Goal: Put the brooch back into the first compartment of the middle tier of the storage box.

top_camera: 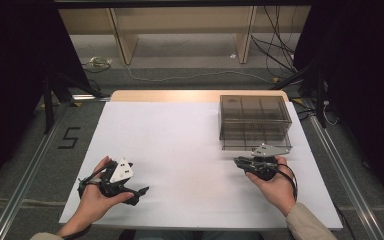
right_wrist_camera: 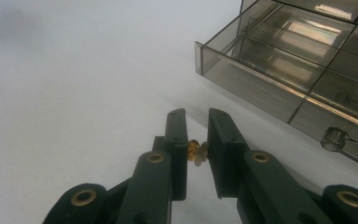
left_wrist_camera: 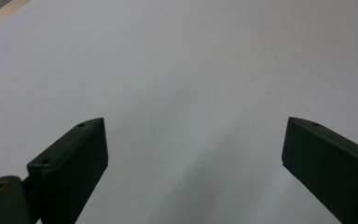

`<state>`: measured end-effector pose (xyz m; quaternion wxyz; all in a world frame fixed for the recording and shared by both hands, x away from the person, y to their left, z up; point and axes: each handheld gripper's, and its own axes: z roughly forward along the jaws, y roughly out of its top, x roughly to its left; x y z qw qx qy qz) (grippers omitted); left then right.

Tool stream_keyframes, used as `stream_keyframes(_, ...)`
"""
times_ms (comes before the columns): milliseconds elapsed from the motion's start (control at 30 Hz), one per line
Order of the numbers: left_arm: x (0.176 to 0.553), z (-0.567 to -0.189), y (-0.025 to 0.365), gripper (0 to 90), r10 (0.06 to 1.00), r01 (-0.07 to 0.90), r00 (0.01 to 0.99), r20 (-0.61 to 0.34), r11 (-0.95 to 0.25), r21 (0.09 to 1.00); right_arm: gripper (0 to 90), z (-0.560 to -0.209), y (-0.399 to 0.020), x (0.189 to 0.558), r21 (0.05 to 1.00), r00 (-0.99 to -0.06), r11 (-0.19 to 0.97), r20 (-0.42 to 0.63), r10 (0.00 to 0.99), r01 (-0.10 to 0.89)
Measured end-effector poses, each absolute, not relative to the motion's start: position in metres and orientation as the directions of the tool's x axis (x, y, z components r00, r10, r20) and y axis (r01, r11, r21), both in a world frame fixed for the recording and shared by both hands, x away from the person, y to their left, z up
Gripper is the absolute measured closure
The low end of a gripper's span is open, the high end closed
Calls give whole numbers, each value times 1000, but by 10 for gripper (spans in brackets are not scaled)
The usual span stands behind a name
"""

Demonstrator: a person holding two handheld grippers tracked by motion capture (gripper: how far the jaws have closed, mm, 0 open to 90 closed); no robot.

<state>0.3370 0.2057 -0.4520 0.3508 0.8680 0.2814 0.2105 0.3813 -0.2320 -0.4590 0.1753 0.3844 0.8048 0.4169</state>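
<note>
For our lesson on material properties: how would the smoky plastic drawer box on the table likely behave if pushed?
The drawer box looks like thin clear plastic, so probably light and apt to slide on the smooth white table. Its drawer stands pulled out, so a push there may just close it.

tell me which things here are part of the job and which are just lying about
Part of the job:
- right gripper, fingers shut on a small brass-coloured knurled part
- smoky transparent plastic compartment box, its drawer pulled out

Lying about:
- left gripper, fingers open
- white table sheet
- loose cables on the floor
</note>
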Motion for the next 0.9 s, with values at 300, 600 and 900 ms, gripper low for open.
stream_keyframes(300, 337, -452, 206, 70, 637, 344, 753, 163, -592, 729, 792, -458, -233, 382, 809, -641, 355, 35, 767, 469)
stream_keyframes(600, 337, -452, 206, 69, 638, 343, 753, 163, -592, 730, 792, -457, -233, 382, 811, -639, 351, 36, 768, 468)
stream_keyframes(900, 337, -452, 206, 70, 637, 343, 753, 164, -593, 728, 793, -456, -233, 382, 814, -637, 347, 36, 770, 465)
